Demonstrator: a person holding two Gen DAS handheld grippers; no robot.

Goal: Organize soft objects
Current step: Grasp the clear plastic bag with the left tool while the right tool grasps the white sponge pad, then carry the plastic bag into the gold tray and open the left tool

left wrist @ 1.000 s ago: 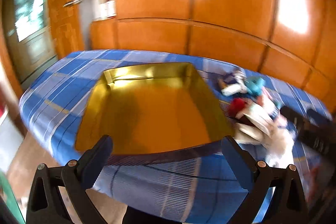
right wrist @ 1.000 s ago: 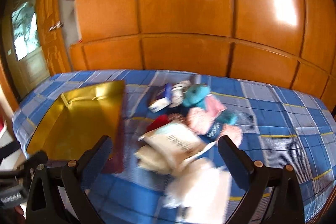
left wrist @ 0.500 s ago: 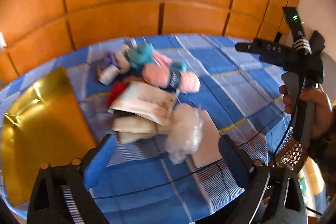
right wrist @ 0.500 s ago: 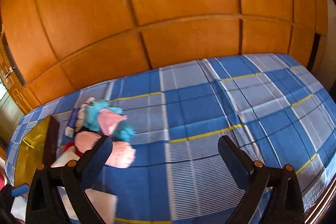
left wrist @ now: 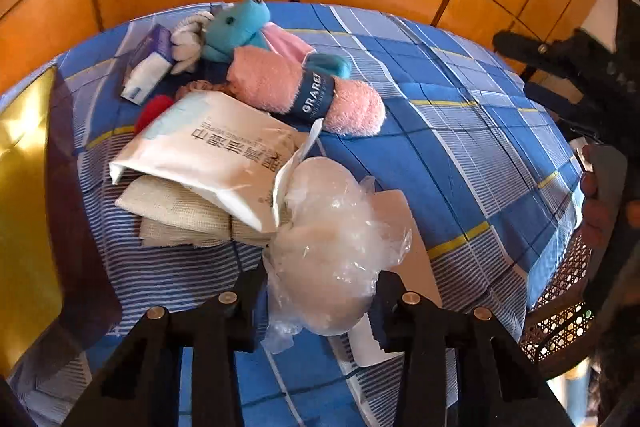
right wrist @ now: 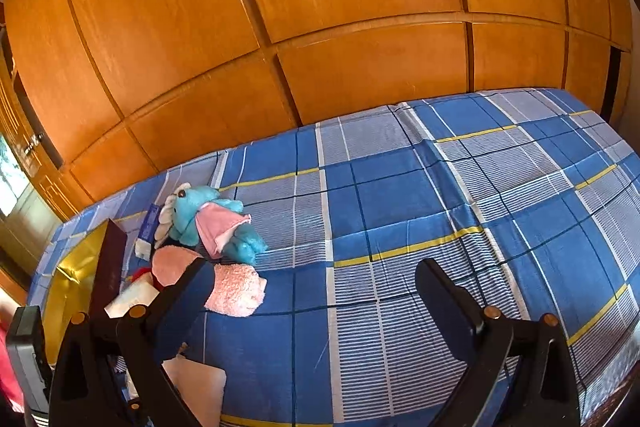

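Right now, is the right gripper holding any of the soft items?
No, the right gripper is open over bare blue plaid bedsheet, with the pink rolled towel lying beside its left finger, not between the fingers.

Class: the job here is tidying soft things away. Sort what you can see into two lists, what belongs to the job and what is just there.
Belongs to the job:
plastic-wrapped white bundle, between the left gripper fingers
pink rolled towel
blue plush toy
folded beige cloths
white wipes packet
gold tray

Just there:
checked bedsheet
wooden wardrobe
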